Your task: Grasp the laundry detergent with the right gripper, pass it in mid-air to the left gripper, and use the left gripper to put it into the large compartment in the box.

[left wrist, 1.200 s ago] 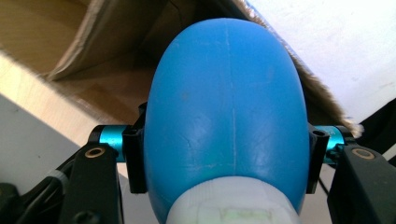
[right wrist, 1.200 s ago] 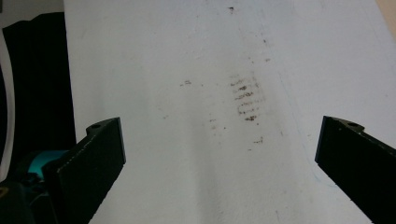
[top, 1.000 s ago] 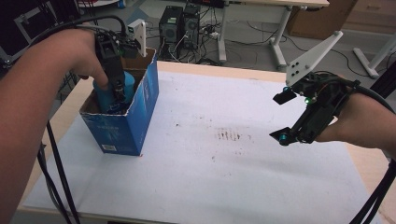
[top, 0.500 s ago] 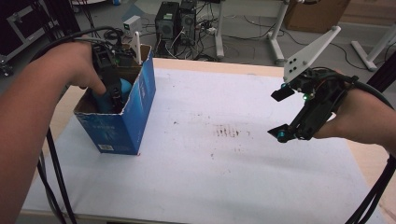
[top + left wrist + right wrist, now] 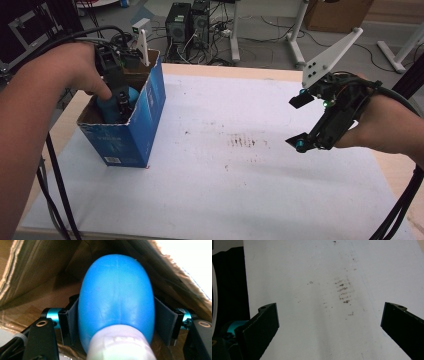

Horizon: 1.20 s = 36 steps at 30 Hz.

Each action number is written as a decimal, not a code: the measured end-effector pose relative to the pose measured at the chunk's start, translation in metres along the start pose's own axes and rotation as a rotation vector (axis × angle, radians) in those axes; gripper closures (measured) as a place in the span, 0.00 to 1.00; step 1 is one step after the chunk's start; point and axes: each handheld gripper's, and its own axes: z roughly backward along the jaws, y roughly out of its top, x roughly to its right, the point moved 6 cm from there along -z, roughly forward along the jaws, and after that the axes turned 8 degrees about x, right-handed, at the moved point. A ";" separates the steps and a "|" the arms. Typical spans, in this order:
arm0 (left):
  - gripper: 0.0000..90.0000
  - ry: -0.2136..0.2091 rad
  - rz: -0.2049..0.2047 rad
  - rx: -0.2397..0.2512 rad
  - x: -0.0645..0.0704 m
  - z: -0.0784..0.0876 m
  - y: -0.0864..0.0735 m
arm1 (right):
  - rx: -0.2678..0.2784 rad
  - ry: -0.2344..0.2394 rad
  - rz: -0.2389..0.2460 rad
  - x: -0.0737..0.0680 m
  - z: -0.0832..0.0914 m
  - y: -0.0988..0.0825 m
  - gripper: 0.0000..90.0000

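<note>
A blue cardboard box (image 5: 132, 130) stands open at the table's left. My left gripper (image 5: 117, 100) reaches down into it and is shut on a blue rounded object with a pale lower part (image 5: 116, 307), its two pads pressing the object's sides. The same blue object (image 5: 110, 107) peeks out inside the box in the high view, brown cardboard walls (image 5: 32, 272) around it. My right gripper (image 5: 299, 122) hovers above the right of the white sheet, jaws wide open with nothing between them, the fingers (image 5: 263, 325) framing bare stained paper.
A white paper sheet (image 5: 225, 190) covers the table, with dark smudges (image 5: 245, 141) near its middle. Cables trail from both grippers along the table's sides. Beyond the far edge stand computer towers (image 5: 187, 22) and desk legs on the floor.
The box and left hand sit slightly farther right and nearer. The left gripper stays in the box on the blue object. The right gripper has barely moved.
</note>
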 end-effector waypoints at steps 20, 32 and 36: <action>0.26 0.040 -0.030 -0.001 0.008 0.044 0.008 | 0.003 -0.008 0.008 0.001 0.007 -0.001 0.01; 0.18 0.040 -0.081 0.012 0.022 0.075 0.011 | -0.040 -0.003 0.029 0.010 0.019 0.009 0.01; 0.14 0.027 -0.132 0.025 0.031 0.082 0.014 | -0.084 0.019 0.044 0.014 0.019 0.013 0.01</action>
